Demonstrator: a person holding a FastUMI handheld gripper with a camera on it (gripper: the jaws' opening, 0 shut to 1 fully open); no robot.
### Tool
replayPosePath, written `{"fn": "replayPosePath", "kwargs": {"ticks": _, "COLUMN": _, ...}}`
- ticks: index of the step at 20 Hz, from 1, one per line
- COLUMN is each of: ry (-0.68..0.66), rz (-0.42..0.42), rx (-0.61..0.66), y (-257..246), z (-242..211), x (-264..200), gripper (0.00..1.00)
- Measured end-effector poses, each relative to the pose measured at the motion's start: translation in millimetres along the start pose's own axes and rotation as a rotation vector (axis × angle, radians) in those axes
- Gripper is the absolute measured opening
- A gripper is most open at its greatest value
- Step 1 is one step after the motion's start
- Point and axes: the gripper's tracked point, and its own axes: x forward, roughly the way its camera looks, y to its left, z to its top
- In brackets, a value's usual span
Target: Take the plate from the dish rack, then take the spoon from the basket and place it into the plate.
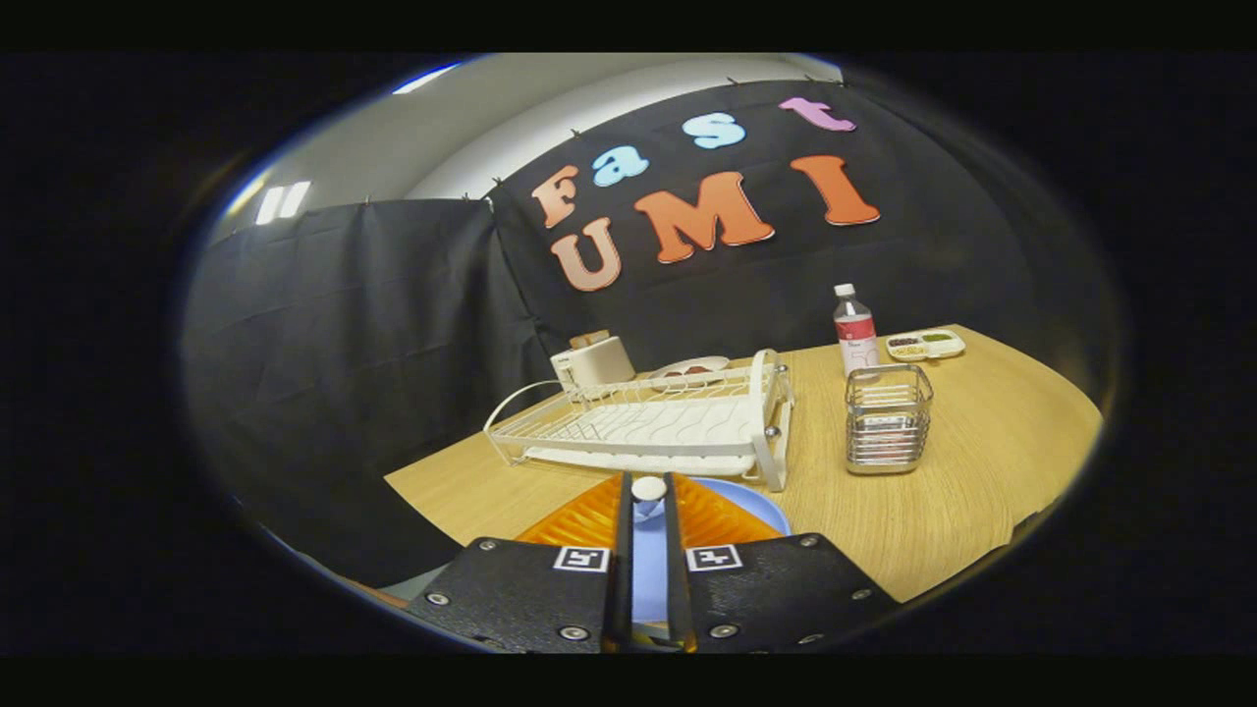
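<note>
The gripper (648, 496) has its fingers drawn close together on a white rounded handle end, most likely the spoon (648, 488), standing upright between them; both fingers appear to press it, though the contact is partly hidden by the fingers themselves. Right below and just ahead of the fingers sits the blue plate (761, 506) on the wooden table (982, 462), already out of the white dish rack (648, 422), which stands just beyond it. The wire basket (889, 419) is off to the side of the rack and well apart from the gripper, with a bottle (854, 339) and a small tray (925, 344) behind it. A toaster (592, 361) sits behind the rack.

Judged step: spoon over the plate, release pending.

Risks from here:
- Spoon is pinched near its tip, so it may pivot or slip out early.
- Bowl end of the spoon is out of sight under the fingers, so whether it is over the plate is unclear. If released off-centre it could land on the rim and tip onto the table.
- Dropped from height, it may bounce or skid the plate toward the rack.
</note>
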Motion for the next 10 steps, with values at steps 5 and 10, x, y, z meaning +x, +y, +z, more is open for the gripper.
{"fn": "replayPosePath", "kwargs": {"ticks": 5, "ry": 0.026, "rz": -0.037, "rx": 0.067, "y": -15, "z": -9, "x": -7, "gripper": 0.20}}
{"fn": "replayPosePath", "kwargs": {"ticks": 10, "ry": -0.081, "rz": -0.088, "rx": 0.055, "y": -23, "z": 30, "x": -12, "gripper": 0.29}}
